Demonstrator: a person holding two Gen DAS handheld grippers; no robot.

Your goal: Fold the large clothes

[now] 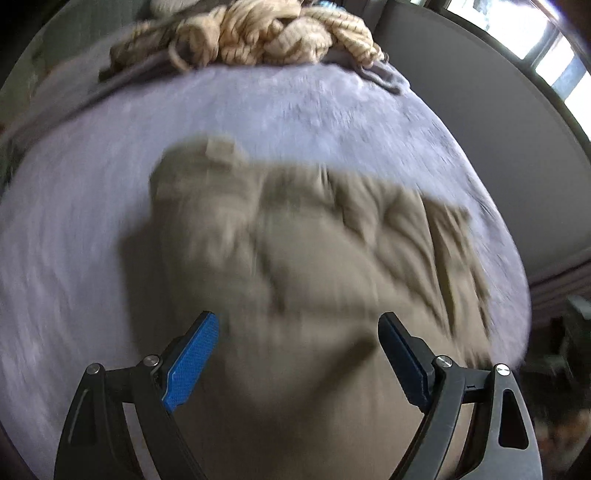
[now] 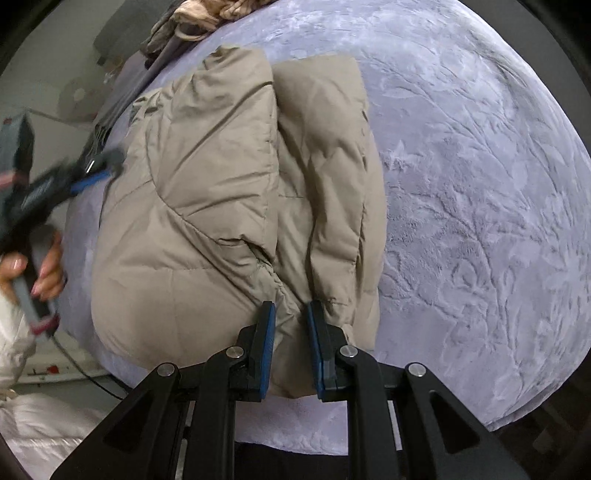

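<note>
On the lavender plush blanket [image 2: 480, 184] lies a beige puffer jacket [image 2: 221, 184], folded into a thick bundle with one panel laid over another. Near its close edge, the right gripper [image 2: 290, 317] stands narrow, pinching a fold of the jacket between its blue pads. At the left, a hand [image 2: 40, 273] carries the left gripper [image 1: 299, 321], spread wide and empty above the jacket. Far back sits a cream knitted heap [image 1: 258, 33].
</note>
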